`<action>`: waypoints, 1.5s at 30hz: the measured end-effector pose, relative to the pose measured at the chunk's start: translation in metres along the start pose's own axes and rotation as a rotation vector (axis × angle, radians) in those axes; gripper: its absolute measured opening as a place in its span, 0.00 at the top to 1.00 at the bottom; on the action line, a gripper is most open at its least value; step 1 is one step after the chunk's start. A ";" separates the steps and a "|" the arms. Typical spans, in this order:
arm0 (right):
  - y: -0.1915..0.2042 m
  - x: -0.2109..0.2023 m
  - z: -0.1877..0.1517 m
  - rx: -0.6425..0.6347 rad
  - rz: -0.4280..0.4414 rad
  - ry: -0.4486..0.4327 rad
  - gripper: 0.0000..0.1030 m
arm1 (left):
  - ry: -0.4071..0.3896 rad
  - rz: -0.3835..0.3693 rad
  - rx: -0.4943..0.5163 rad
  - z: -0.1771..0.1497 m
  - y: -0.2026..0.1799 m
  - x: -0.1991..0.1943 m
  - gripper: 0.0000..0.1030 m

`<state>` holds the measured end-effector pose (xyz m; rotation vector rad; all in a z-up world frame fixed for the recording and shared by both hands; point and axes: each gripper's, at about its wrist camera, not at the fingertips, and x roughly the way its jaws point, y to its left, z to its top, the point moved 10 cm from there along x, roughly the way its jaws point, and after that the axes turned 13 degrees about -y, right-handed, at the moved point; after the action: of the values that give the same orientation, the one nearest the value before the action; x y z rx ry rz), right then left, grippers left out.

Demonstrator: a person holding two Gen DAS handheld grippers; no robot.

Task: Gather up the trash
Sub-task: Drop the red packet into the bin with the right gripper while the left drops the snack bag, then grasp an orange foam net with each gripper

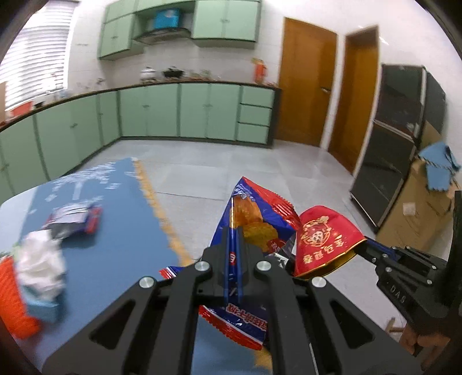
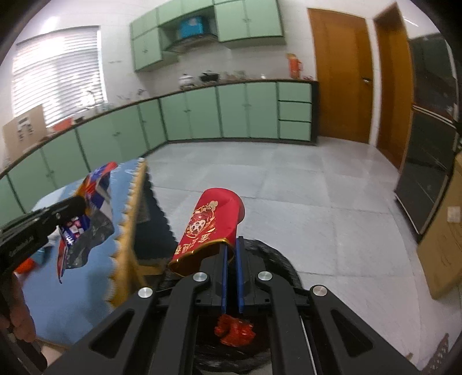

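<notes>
**Both wrappers off the table, bin below**

My left gripper (image 1: 234, 245) pinches the crinkled blue-and-red snack packet (image 1: 254, 222); my right gripper (image 2: 231, 253) clamps the red foil pouch (image 2: 210, 225), past the table's scalloped edge (image 2: 130, 219). Centre each over the black-lined bin (image 2: 277, 259) before releasing, low, one at a time.

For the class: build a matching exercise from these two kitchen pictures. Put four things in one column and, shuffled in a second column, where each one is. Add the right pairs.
Things
1. blue snack bag
2. red packet
3. crumpled white tissue
4. blue box

Places
A. lying on the blue tablecloth
B. up among the wall cupboards
C. in the left gripper
D. in the right gripper

Pairs: 1-C, 2-D, 3-A, 4-B
</notes>
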<state>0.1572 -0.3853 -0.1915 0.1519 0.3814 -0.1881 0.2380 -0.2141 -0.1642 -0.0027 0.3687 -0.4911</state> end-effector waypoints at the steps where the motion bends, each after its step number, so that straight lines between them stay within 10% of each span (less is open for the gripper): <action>1: -0.006 0.003 -0.003 0.003 -0.011 0.008 0.95 | 0.019 -0.017 0.004 -0.005 -0.008 0.011 0.97; 9: -0.037 0.031 -0.026 0.033 -0.059 0.074 0.94 | 0.131 -0.079 -0.003 -0.034 -0.031 0.074 0.95; 15: -0.048 0.049 -0.044 0.032 -0.075 0.132 0.92 | 0.197 -0.105 -0.027 -0.045 -0.029 0.099 0.73; 25: -0.047 0.041 -0.039 0.035 -0.101 0.129 0.54 | 0.133 -0.067 -0.095 -0.020 0.008 0.071 0.52; 33: -0.010 0.015 0.004 0.007 -0.060 0.023 0.16 | 0.019 0.100 -0.118 0.011 0.074 0.003 0.37; 45: 0.137 -0.002 0.046 -0.055 0.200 -0.089 0.08 | -0.045 0.477 -0.083 -0.004 0.202 -0.134 0.33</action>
<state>0.2004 -0.2607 -0.1330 0.1261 0.2805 0.0132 0.2204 0.0265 -0.1401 -0.0056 0.3322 -0.0036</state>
